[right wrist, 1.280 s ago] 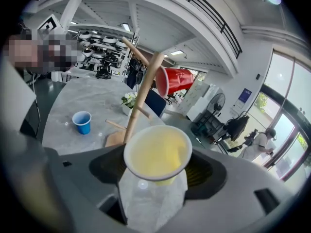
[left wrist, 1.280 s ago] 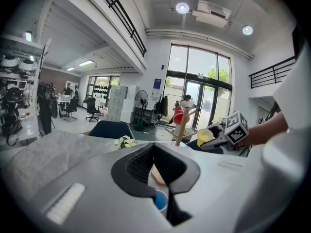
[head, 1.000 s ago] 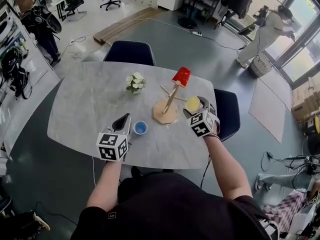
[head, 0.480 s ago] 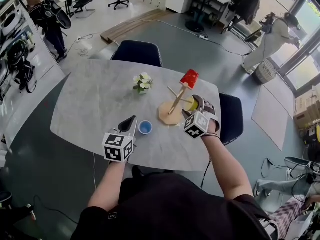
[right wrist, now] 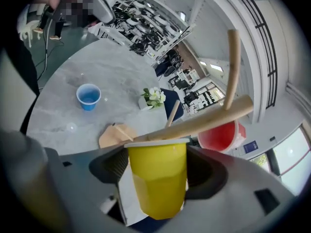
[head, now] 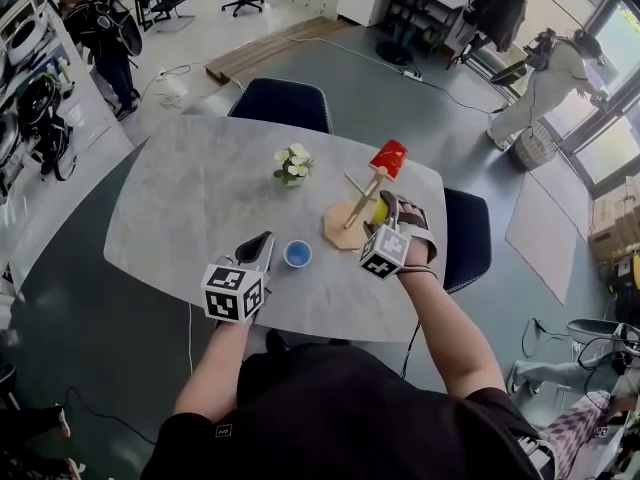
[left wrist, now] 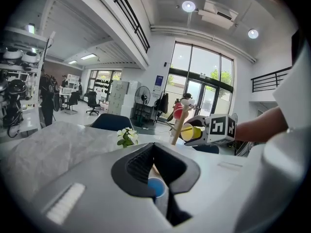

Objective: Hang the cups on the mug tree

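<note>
A wooden mug tree (head: pixel 352 218) stands at the table's right, with a red cup (head: pixel 389 158) hung on its top peg. My right gripper (head: pixel 388 213) is shut on a yellow cup (head: pixel 379 210), which lies on its side right beside the tree's trunk. In the right gripper view the yellow cup (right wrist: pixel 158 176) fills the jaws, its rim close under the slanted trunk (right wrist: pixel 204 122), with the red cup (right wrist: pixel 221 136) behind. A blue cup (head: pixel 297 254) stands upright on the table. My left gripper (head: pixel 258 251) is shut and empty just left of it; the blue cup (left wrist: pixel 156 186) shows past its tips.
A small pot of white flowers (head: pixel 294 164) sits behind the cups. Dark chairs stand at the far side (head: pixel 282 103) and the right end (head: pixel 466 236) of the grey table (head: pixel 180 198). A person stands far off by the windows.
My right gripper has carried the yellow cup left, up against the mug tree, and has rolled so the cup lies sideways. The left gripper and the blue cup have stayed put.
</note>
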A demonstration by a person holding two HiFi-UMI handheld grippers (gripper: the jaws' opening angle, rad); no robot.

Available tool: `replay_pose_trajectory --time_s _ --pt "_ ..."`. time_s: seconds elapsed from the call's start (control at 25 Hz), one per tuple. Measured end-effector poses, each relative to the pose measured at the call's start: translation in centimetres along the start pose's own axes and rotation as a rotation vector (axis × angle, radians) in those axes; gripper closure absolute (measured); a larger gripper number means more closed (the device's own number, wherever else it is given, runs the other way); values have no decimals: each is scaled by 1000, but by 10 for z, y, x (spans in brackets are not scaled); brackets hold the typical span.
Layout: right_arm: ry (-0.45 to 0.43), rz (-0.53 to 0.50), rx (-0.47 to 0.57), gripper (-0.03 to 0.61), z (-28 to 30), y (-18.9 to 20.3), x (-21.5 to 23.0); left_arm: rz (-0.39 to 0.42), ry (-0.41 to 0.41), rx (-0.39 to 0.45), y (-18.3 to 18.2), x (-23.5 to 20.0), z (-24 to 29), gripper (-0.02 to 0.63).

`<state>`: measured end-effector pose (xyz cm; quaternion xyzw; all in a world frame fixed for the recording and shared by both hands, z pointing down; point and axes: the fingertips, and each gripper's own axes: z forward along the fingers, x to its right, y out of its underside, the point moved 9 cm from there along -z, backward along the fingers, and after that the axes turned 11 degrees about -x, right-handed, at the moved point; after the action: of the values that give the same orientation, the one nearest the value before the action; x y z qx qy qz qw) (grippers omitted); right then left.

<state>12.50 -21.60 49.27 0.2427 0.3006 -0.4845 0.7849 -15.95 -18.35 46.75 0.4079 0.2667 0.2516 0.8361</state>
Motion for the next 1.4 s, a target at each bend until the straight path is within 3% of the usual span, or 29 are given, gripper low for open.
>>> replay_pose_trajectory --time_s 0.28,0.72,0.88,1.0,1.16,1.4 --pt "24 -135 -54 216 8 -10 -17 -24 34 2 1 -5 -5 603" --pt "45 12 -21 216 -25 -7 -9 19 89 -8 -6 -19 -9 603" --pt "45 119 20 216 -51 -4 -6 107 126 10 -24 -14 -11 603" --pt "36 260 93 216 -71 -2 2 164 138 23 -37 -11 -11 603" --pt "-39 466 253 216 -92 1 14 181 128 55 -53 -6 -14 603" --pt "-79 656 461 218 -119 15 37 203 96 95 -77 12 -20 603"
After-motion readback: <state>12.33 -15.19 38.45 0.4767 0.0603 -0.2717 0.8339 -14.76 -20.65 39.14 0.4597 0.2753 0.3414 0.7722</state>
